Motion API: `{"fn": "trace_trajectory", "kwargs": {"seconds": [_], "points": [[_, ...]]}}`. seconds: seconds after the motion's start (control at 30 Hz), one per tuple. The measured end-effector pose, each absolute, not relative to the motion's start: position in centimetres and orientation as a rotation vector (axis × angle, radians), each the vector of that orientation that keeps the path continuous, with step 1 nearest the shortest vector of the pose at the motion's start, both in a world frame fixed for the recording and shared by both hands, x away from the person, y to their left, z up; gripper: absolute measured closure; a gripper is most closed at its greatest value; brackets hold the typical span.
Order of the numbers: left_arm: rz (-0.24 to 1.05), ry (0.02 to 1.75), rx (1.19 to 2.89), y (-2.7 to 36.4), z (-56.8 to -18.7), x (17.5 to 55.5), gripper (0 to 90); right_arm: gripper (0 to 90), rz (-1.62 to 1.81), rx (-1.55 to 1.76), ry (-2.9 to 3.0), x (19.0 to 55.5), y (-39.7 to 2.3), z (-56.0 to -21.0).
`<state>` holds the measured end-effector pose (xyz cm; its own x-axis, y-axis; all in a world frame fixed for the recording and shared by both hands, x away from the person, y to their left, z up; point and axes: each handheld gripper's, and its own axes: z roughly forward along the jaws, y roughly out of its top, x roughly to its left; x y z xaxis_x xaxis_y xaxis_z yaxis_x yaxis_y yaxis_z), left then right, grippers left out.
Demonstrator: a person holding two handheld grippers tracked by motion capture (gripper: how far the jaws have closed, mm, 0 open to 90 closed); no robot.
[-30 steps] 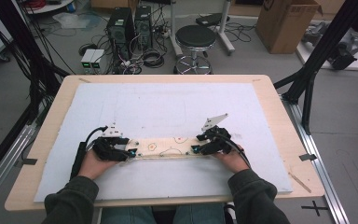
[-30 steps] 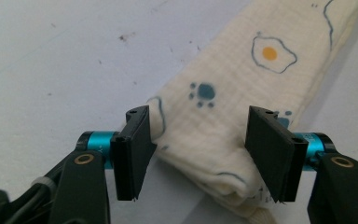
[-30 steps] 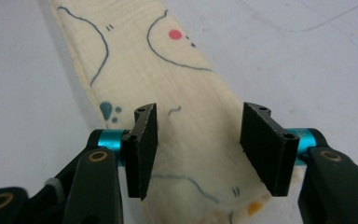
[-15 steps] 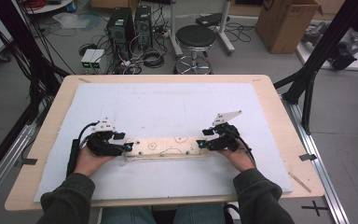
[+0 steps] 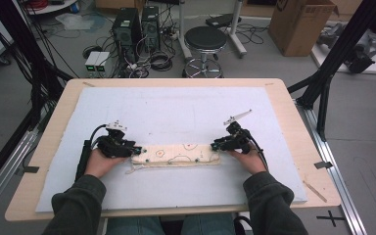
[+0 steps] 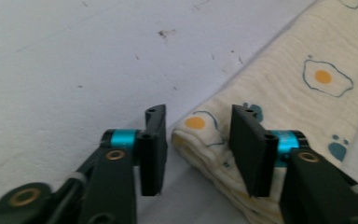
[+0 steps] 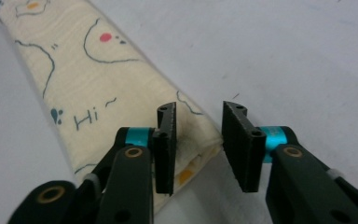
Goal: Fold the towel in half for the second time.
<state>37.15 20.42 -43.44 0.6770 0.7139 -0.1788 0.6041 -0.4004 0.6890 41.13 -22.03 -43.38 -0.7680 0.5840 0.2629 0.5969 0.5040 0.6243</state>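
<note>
The person's forearms come in from six o'clock of the high view, each hand holding a gripper at one end of a folded cloth (image 5: 176, 156). The cloth is cream, printed with fried eggs and small drawings, and lies as a long narrow strip across the near middle of the white mat (image 5: 186, 112) that covers the counter (image 5: 58, 117).

The left gripper (image 5: 136, 148) sits at the cloth's nine o'clock end. In the left gripper view its fingers (image 6: 153, 149) have just been closing, with the corner of the folded cloth (image 6: 279, 102) in the gap between them; a space remains on either side, so they are not yet pressing it.

The right gripper (image 5: 216, 145) sits at the three o'clock end. In the right gripper view its fingers (image 7: 166, 147) have also just been closing; one finger lies against the cloth's end (image 7: 98, 84) and the other stands clear of the edge, so the cloth is not clamped.

Beyond the counter, at twelve o'clock, stands a round stool (image 5: 204, 39).
</note>
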Motion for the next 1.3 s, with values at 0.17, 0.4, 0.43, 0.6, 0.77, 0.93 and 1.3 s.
{"fn": "trace_trajectory", "kwargs": {"seconds": [0.17, 0.4, 0.43, 0.6, 0.77, 0.93, 1.3], "points": [[0.184, 0.981, 2.126, 20.1, -43.3, 37.0, 80.3, 81.1, -1.136, -1.023, -2.732, 41.0, -21.7, -43.2], [0.287, 1.028, 2.004, 20.5, -43.0, 37.7, 82.0, 81.6, -1.185, -1.060, -2.788, 41.9, -21.5, -41.7], [0.304, 1.033, 1.998, 20.4, -42.8, 38.0, 81.9, 81.5, -1.189, -1.065, -2.790, 42.2, -21.5, -41.6], [0.341, 1.051, 1.979, 20.0, -42.7, 39.4, 80.7, 80.8, -1.218, -1.117, -2.807, 43.4, -21.4, -41.5], [0.347, 1.065, 1.995, 19.9, -43.1, 39.7, 66.9, 69.0, -1.233, -1.154, -2.760, 44.1, -21.9, -42.2], [0.355, 1.058, 1.967, 20.3, -42.5, 39.3, 57.2, 59.9, -1.311, -1.169, -2.733, 43.9, -22.0, -41.7], [0.370, 1.022, 1.959, 20.4, -41.1, 37.9, 44.8, 37.5, -1.400, -1.183, -2.709, 42.6, -22.2, -40.3]]}}
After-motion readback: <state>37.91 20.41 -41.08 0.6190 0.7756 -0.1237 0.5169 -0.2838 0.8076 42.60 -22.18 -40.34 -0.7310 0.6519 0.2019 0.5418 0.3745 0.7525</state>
